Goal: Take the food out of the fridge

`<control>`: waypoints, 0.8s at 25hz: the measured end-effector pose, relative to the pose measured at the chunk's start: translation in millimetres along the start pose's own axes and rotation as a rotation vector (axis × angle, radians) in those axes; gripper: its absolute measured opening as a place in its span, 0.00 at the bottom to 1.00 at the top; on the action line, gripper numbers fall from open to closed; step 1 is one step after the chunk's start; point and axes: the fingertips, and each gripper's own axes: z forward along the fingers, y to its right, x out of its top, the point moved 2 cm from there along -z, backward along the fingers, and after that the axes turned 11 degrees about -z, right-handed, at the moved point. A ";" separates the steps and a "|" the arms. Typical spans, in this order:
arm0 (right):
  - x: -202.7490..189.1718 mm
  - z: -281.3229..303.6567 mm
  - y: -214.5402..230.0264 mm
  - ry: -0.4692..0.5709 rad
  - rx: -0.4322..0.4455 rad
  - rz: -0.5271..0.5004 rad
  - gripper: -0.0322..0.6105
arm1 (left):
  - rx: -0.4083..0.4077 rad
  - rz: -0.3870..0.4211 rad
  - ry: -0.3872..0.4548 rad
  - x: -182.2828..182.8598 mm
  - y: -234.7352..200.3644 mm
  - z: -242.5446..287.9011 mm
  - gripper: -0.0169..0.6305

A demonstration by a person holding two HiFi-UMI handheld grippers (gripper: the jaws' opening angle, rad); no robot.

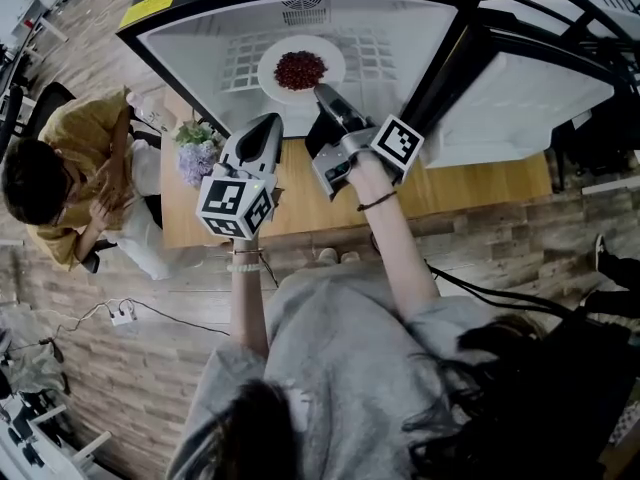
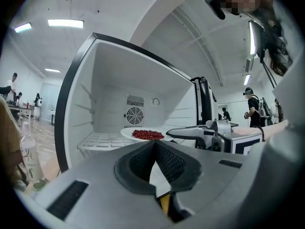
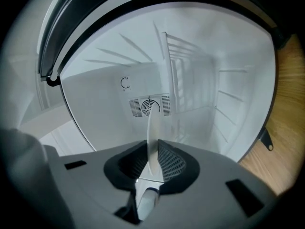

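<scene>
A white plate (image 1: pixel 280 80) heaped with red food (image 1: pixel 300 68) rests on the wire shelf (image 1: pixel 240 63) inside the open fridge (image 1: pixel 200 38). My right gripper (image 1: pixel 322 93) reaches in and is shut on the plate's near rim. In the right gripper view the plate (image 3: pixel 153 128) shows edge-on, pinched between the pads of that gripper (image 3: pixel 155 144). My left gripper (image 1: pixel 268 123) hovers outside the fridge's front, shut on nothing. In the left gripper view, past the closed left gripper (image 2: pixel 155 143), I see the plate (image 2: pixel 127 133), the food (image 2: pixel 147 134) and the right gripper (image 2: pixel 174 134) at the rim.
The fridge stands on a wooden table (image 1: pixel 480 183), its door (image 1: pixel 520 98) swung open to the right. A vase of flowers (image 1: pixel 197 148) sits at the table's left corner. A seated person (image 1: pixel 60 183) is beside it. A bottle (image 2: pixel 29 151) stands far left.
</scene>
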 end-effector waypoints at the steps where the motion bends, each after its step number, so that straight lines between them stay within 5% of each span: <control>1: -0.6 -3.2 -2.8 -0.006 0.006 -0.001 0.14 | -0.001 0.003 0.001 0.1 3.0 -2.8 0.04; 20: -8.9 -49.2 -21.7 -0.095 0.046 0.006 0.14 | -0.026 0.022 0.016 -4.7 44.9 -35.4 0.04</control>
